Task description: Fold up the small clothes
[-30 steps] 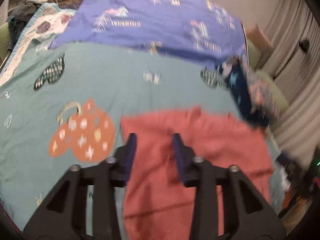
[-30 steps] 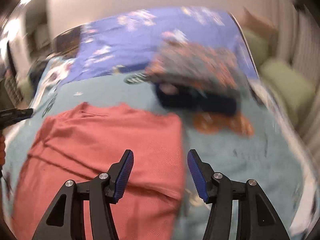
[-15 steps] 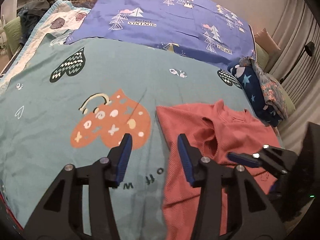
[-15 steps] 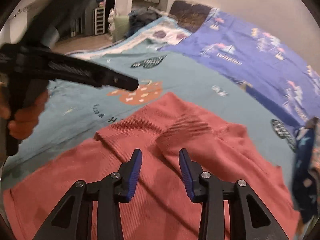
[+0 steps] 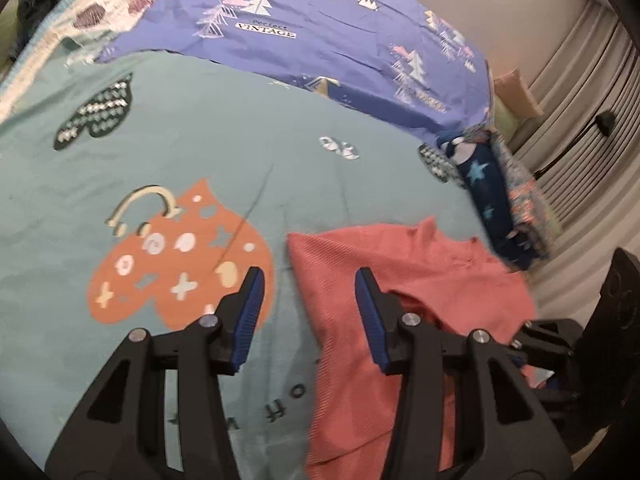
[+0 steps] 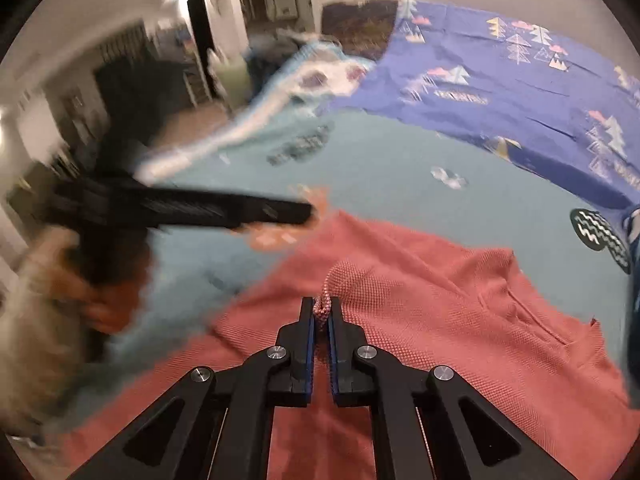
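We read the scene from left to right. A teal sheet (image 5: 208,128) covers the bed; it is smooth, printed with a dark zigzag heart and an orange heart (image 5: 168,272) dotted with white shapes. Beyond it lies a blue sheet (image 5: 320,24) with a tree print.

The left gripper (image 5: 308,308) hovers over the bed, angled downward, its black arms ending in ribbed blue pads (image 5: 250,312). We find its jaws parted to a moderate gap with nothing between them; they have just been opening. The left pad stands over the orange heart, the right pad over the left edge of the shirt (image 5: 400,264). In the right wrist view this gripper (image 6: 296,214) shows blurred, with the hand (image 6: 100,300) on its grip.

The shirt is coral, of a fine waffle knit, and lies spread on the teal sheet at the near right of the bed, with its collar toward the far side.

The right gripper (image 6: 321,312) points down at the shirt. Its jaws have just been closing and now pinch a small raised fold of the knit between the pads.

At the far right edge, a stack (image 5: 500,200) of folded clothes rests on the bed: a navy star-print piece beneath a floral one.
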The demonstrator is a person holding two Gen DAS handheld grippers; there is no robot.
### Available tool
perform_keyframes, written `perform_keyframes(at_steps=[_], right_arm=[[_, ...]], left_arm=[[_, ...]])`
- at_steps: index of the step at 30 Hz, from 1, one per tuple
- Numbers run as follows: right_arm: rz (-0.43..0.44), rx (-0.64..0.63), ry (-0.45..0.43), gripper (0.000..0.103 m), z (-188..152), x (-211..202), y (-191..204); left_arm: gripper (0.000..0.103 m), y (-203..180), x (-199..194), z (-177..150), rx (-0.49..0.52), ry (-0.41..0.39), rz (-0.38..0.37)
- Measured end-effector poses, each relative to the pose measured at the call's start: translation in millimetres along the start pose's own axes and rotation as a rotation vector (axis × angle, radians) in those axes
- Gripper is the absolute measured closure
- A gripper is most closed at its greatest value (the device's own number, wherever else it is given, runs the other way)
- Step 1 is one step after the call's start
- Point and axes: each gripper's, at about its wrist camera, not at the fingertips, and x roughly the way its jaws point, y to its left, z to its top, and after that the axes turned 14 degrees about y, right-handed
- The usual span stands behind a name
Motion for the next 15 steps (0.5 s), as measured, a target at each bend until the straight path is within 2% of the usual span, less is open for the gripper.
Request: perform_keyframes(at_steps=[2,3,8,10,13,15], right_arm=[[0.081,0.015,-0.01,0.099,0,-14,-2],[0.094,0.026,-0.01,0.098,-1,-16,-2],[0.094,0.075,0.048,0.096,-5,-1,-9],[0.096,0.082,0.063,0.096,-8,5,-9],[0.076,0.073,0.068,0.096,-14,8,-7],[0.071,0.072,0.063,0.096,-17,6,-6]], left_arm=[[0.054,1,0,2,-0.01,0.003,-0.062],[0.05,1,1,3,-0.015,0.011,-0.093],[0.046,-4,15,-2,-0.007,0.098,-0.186],[0.046,-11,25,-4,0.017,0.141,-0.198],[0.047,-22,38,-1,0.032,0.172,-0.174],[0.061,-26,38,3,0.044,0.164,-0.154]])
